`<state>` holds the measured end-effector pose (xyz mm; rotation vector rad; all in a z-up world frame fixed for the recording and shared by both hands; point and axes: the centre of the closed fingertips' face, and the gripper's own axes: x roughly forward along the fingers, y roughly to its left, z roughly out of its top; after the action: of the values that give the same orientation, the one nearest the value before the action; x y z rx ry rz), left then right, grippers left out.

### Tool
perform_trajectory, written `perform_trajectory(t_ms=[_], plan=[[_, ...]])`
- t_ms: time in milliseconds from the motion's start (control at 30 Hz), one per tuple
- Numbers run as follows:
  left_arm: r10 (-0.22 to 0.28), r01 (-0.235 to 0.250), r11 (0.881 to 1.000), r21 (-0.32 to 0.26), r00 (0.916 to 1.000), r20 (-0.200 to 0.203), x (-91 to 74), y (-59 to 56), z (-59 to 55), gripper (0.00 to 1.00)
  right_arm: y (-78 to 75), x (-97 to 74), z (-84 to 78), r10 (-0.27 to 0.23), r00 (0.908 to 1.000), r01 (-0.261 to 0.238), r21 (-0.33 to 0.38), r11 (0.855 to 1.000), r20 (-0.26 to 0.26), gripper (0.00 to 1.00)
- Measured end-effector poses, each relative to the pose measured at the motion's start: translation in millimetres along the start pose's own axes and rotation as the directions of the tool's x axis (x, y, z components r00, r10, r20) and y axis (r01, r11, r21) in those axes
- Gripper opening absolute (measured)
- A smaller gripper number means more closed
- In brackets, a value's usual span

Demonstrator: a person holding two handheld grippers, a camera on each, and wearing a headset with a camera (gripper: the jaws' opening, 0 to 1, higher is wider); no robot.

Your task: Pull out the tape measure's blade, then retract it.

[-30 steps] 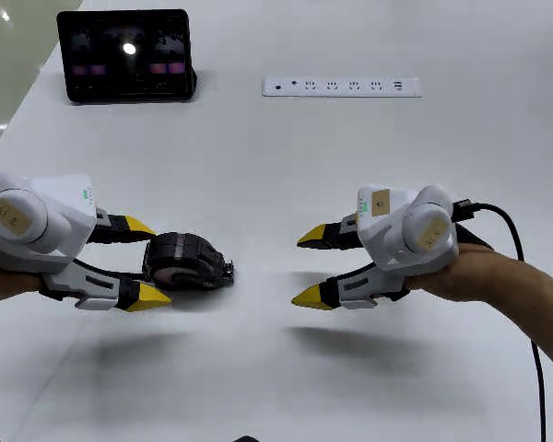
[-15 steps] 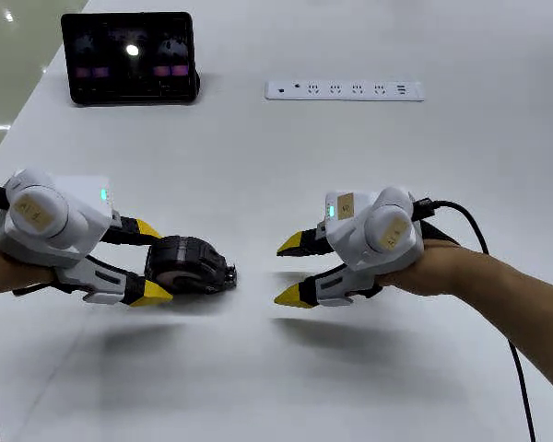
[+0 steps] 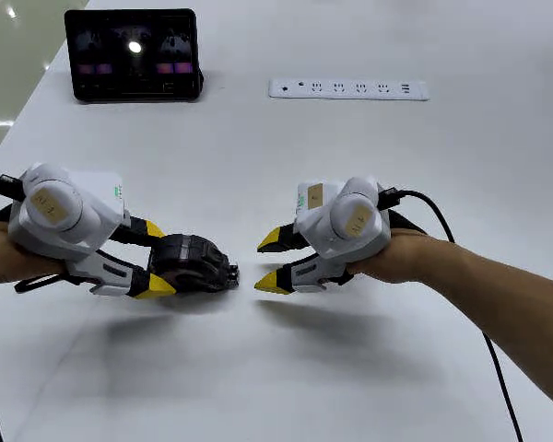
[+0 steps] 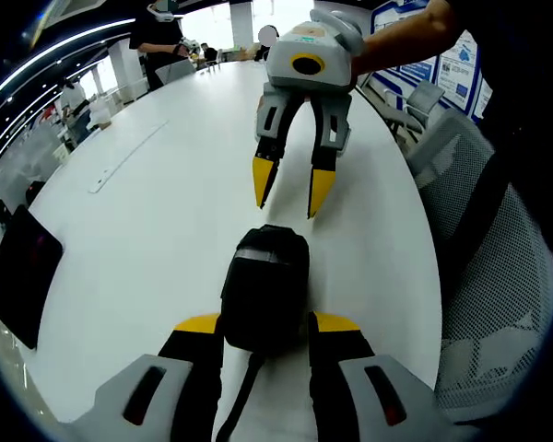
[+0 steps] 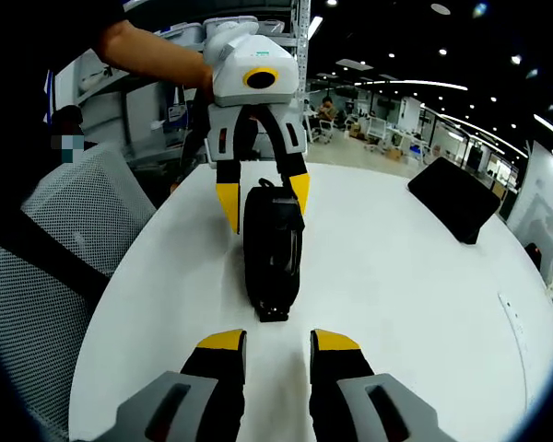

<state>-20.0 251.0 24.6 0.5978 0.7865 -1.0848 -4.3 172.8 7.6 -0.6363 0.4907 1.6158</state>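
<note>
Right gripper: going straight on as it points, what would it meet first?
The tape measure, at its near end: it lies dead ahead of the right gripper, held by the left gripper. Nothing seems to lie between them, though depth is hard to judge.

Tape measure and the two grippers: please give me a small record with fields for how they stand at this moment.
tape measure: black case, lying on the white table, blade not pulled out
left gripper: jaws closed on the case from both sides
right gripper: open, tips just short of the case's front end, not touching
far side: dark tablet, white power strip
</note>
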Motion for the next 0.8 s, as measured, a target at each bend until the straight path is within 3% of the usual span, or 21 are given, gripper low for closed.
perform_trajectory(t_ms=[233,800], plan=[[-0.005,0.005,1.0,0.011,0.9999,-0.01,1.0,3.3,-1.4,0.26,0.9,11.6,2.4,0.025,0.9997,-0.025,-0.005,1.0,-0.01,0.22],[-0.024,0.024,0.999,0.034,0.9997,0.0,1.8,2.6,-1.9,0.25,2.9,32.1,5.5,0.066,0.9967,-0.068,-0.026,0.997,-0.047,0.15]])
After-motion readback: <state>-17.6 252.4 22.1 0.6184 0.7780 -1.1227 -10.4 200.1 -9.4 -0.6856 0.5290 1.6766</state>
